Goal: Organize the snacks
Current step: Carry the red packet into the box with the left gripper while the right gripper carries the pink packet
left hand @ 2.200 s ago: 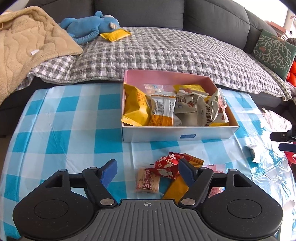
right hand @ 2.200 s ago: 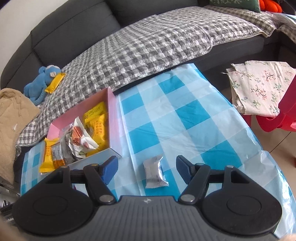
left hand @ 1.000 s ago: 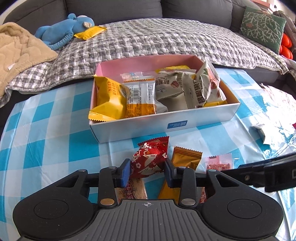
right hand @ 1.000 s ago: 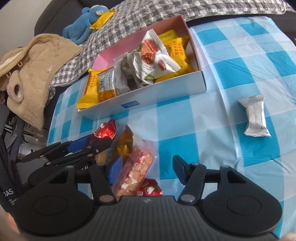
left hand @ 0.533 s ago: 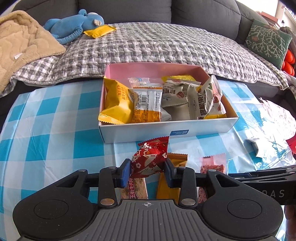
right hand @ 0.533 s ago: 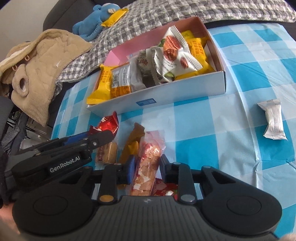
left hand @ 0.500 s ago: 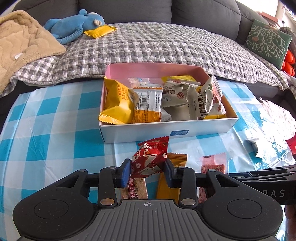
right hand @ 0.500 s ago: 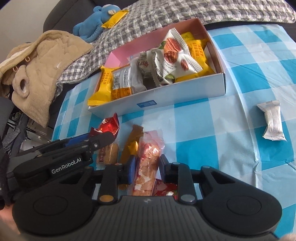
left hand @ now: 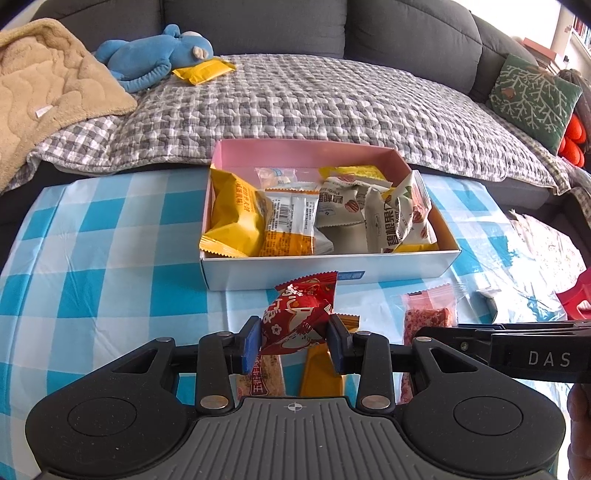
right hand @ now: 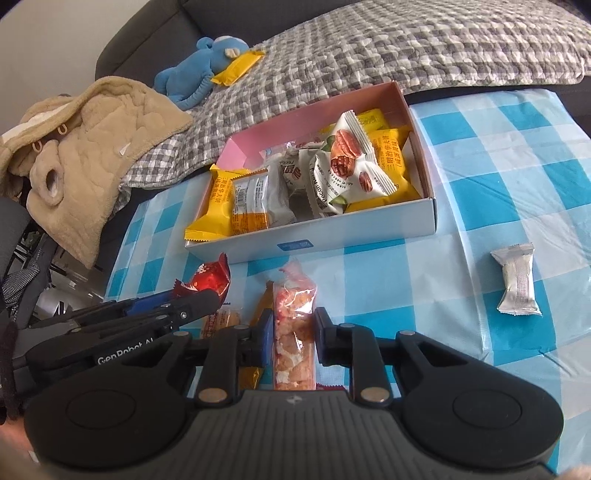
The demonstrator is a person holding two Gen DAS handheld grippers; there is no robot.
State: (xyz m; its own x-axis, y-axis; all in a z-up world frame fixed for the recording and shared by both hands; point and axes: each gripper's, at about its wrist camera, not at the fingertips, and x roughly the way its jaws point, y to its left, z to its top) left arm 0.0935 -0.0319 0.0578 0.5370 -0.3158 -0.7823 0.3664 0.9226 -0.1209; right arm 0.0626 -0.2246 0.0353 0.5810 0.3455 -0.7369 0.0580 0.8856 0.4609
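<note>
A home living room is shown: a grey sofa (left hand: 406, 26) is covered with a checked quilt (left hand: 314, 107), on which a blue plush toy (left hand: 155, 55), a beige blanket (left hand: 48, 96) and a green cushion (left hand: 532, 96) are laid, and a low table is spread with a blue checked cloth (left hand: 96, 258)

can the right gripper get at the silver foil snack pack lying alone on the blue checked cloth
Probably not right now: the right gripper is shut on a clear pink snack bag. The silver foil snack pack itself lies unobstructed.

Red snack packet (left hand: 298, 317) (crinkled) lifted before the full snack box (left hand: 373, 274).
</note>
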